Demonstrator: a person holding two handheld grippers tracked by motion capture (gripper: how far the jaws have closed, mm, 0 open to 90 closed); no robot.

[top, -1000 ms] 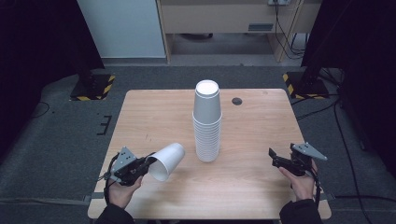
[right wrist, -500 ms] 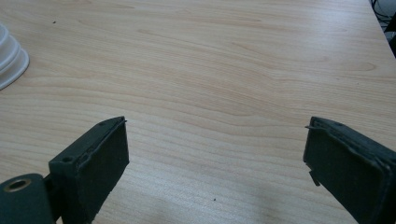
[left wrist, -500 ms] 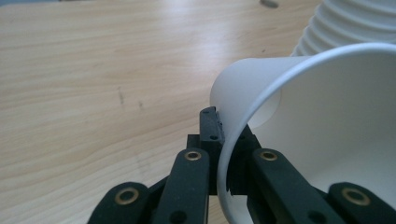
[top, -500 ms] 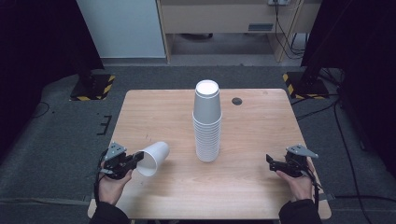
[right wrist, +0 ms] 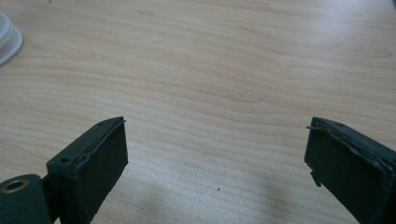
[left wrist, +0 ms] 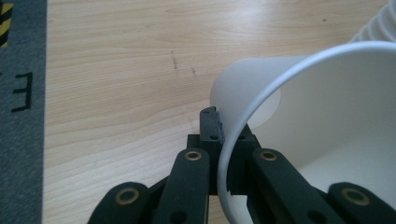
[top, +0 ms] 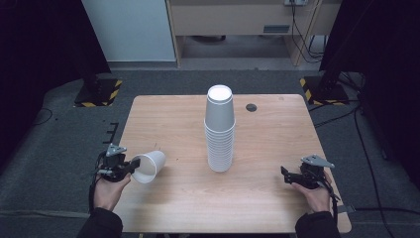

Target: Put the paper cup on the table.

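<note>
Counter (top: 277, 208) of pale wood carries a tall stack of white paper cups (top: 220, 130), standing upside down near its middle, with a small dark round mark (top: 251, 107) on the surface just beyond it to the right. Left hand-held gripper (top: 130, 166) sits at the near left edge of the counter and pinches the rim wall of a single white paper cup (top: 148, 166); the left gripper view shows one jaw inside the cup's mouth and the other outside, pressed together on the thin wall. This cup lies tilted on its side, mouth toward the person and base pointing toward the stack, well apart from it; whether its side touches the counter cannot be told. Right hand-held gripper (top: 286, 174) is held low over the near right part of the counter, pointing left toward the stack, its jaws spread wide with bare wood between them in the right gripper view. Base of the stack shows at the upper left corner of that view. Grey floor surrounds the counter
</note>
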